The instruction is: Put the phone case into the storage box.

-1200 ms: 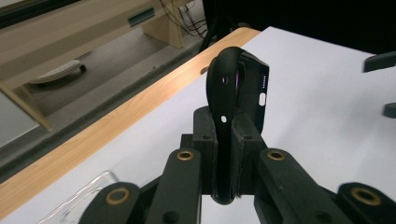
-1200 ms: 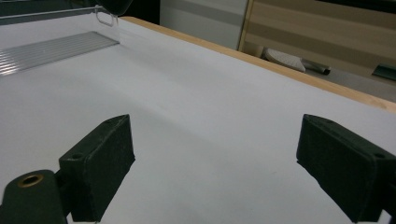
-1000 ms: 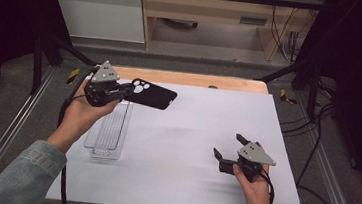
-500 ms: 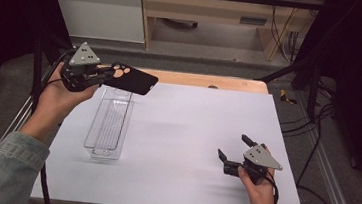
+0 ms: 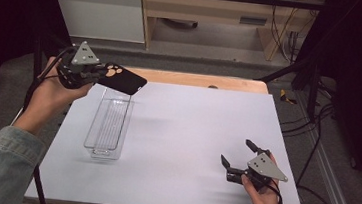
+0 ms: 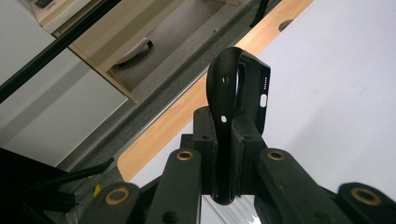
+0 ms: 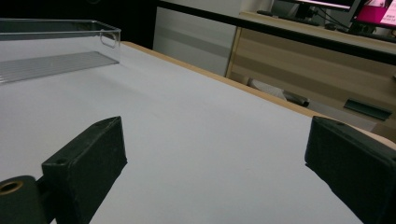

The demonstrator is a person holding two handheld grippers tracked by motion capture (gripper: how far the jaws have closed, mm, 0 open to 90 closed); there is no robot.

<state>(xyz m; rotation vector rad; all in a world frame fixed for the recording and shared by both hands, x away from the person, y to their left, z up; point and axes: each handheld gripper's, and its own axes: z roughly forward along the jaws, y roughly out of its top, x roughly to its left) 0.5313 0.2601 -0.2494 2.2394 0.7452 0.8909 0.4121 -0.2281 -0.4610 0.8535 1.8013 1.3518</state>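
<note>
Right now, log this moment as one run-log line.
left gripper: shut on phone case, held above tray | right gripper: open, holding nothing, near table

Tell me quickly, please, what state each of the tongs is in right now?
Left tongs: shut on the black phone case, held up off the table.
Right tongs: open, holding nothing, low over the white table.

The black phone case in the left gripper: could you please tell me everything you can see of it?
The phone case is black, matte and looks like soft plastic or rubber. It has a cluster of round camera cutouts near the clamped end and small side openings, seen in the left gripper view. The left gripper is shut on one end, holding it in the air above the far end of the clear tray, tilted slightly. Only the jaws touch it.
</note>
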